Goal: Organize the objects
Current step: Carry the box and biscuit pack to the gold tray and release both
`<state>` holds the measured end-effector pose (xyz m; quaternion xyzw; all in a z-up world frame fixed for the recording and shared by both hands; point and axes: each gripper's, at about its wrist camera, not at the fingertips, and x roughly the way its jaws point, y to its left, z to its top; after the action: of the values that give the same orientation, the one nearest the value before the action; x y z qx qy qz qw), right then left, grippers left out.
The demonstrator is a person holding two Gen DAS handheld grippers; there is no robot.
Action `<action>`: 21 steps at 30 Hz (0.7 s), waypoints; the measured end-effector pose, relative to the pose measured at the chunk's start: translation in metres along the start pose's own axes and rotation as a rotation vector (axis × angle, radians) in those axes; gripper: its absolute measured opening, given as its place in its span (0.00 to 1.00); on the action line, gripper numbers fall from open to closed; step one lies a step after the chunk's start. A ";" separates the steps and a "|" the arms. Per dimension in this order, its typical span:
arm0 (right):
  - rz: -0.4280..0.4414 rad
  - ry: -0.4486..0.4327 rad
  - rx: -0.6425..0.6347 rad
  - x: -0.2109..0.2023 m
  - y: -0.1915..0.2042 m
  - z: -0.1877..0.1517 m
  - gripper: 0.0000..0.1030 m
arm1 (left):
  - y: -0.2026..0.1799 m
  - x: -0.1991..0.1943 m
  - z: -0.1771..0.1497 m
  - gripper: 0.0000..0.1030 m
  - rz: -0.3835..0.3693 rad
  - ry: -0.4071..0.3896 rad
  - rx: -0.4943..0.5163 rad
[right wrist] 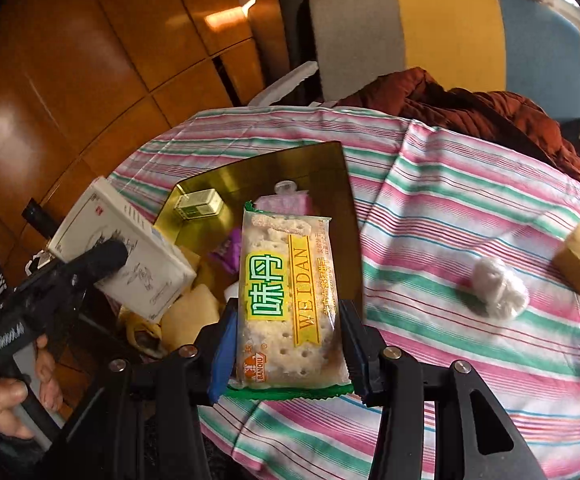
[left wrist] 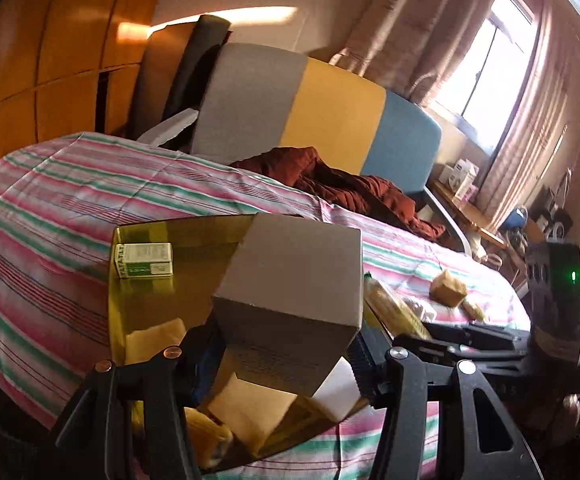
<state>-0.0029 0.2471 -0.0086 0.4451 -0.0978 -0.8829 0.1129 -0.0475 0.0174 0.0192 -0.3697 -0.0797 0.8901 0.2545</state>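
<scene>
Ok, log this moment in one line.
left gripper: grips white box | right gripper: grips cracker packet | both over gold tray

Both grippers' (left wrist: pixel 286 360) (right wrist: pixel 290 344) jaws clamped, loaded

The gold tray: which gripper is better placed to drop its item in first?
Probably left: its white box hangs over the gold tray, while the right gripper's cracker pack only partly overlaps it.

The bedspread (right wrist: pixel 470 216) is striped pink, green and white, and the tray (right wrist: pixel 330 168) on it is glossy olive-gold. The cracker packet (right wrist: pixel 286 304) is clear with green ends, a yellow band and green characters; the box (left wrist: pixel 290 296) looks plain grey. The headboard (left wrist: pixel 330 116) has grey, yellow and blue panels, with a rust-red jacket (right wrist: pixel 490 120) below.
</scene>
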 end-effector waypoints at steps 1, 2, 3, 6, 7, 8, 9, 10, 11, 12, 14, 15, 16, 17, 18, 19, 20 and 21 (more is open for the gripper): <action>0.005 0.001 -0.006 0.003 0.005 0.002 0.46 | 0.007 0.000 0.004 0.54 0.007 -0.005 -0.012; 0.012 0.003 -0.010 0.006 0.010 0.004 0.46 | 0.013 -0.001 0.009 0.54 0.019 -0.013 -0.020; 0.017 0.006 -0.012 0.009 0.014 0.006 0.46 | 0.019 -0.001 0.014 0.54 0.026 -0.018 -0.028; 0.018 0.012 -0.016 0.017 0.024 0.011 0.46 | 0.036 0.000 0.031 0.54 0.035 -0.022 -0.061; 0.018 0.016 -0.017 0.021 0.027 0.012 0.46 | 0.041 0.002 0.037 0.54 0.038 -0.019 -0.070; 0.021 0.022 -0.019 0.024 0.029 0.014 0.47 | 0.046 0.004 0.043 0.54 0.042 -0.017 -0.078; 0.025 0.027 -0.019 0.028 0.032 0.015 0.47 | 0.050 0.006 0.048 0.54 0.046 -0.016 -0.085; 0.028 0.032 -0.020 0.030 0.035 0.015 0.47 | 0.052 0.009 0.052 0.54 0.051 -0.018 -0.088; 0.033 0.038 -0.022 0.033 0.039 0.016 0.47 | 0.053 0.012 0.056 0.54 0.062 -0.018 -0.086; 0.039 0.042 -0.026 0.037 0.042 0.017 0.47 | 0.055 0.017 0.059 0.55 0.073 -0.011 -0.082; 0.047 0.059 -0.040 0.045 0.049 0.017 0.47 | 0.059 0.028 0.064 0.54 0.077 0.003 -0.094; 0.048 0.067 -0.050 0.049 0.053 0.017 0.47 | 0.060 0.035 0.066 0.55 0.067 0.025 -0.104; 0.054 0.074 -0.060 0.053 0.058 0.017 0.48 | 0.063 0.039 0.067 0.58 0.055 0.040 -0.110; 0.063 0.076 -0.068 0.055 0.061 0.016 0.49 | 0.064 0.043 0.066 0.62 0.047 0.052 -0.119; 0.074 0.077 -0.076 0.057 0.064 0.015 0.52 | 0.064 0.048 0.066 0.70 0.047 0.058 -0.127; 0.085 0.077 -0.083 0.058 0.065 0.013 0.66 | 0.064 0.050 0.065 0.75 0.048 0.064 -0.129; 0.089 0.073 -0.088 0.059 0.067 0.012 0.78 | 0.064 0.052 0.063 0.76 0.052 0.066 -0.131; 0.089 0.069 -0.092 0.059 0.067 0.011 0.80 | 0.065 0.053 0.061 0.76 0.059 0.063 -0.135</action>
<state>-0.0382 0.1667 -0.0294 0.4649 -0.0726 -0.8647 0.1757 -0.1472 -0.0086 0.0090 -0.4159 -0.1208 0.8777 0.2051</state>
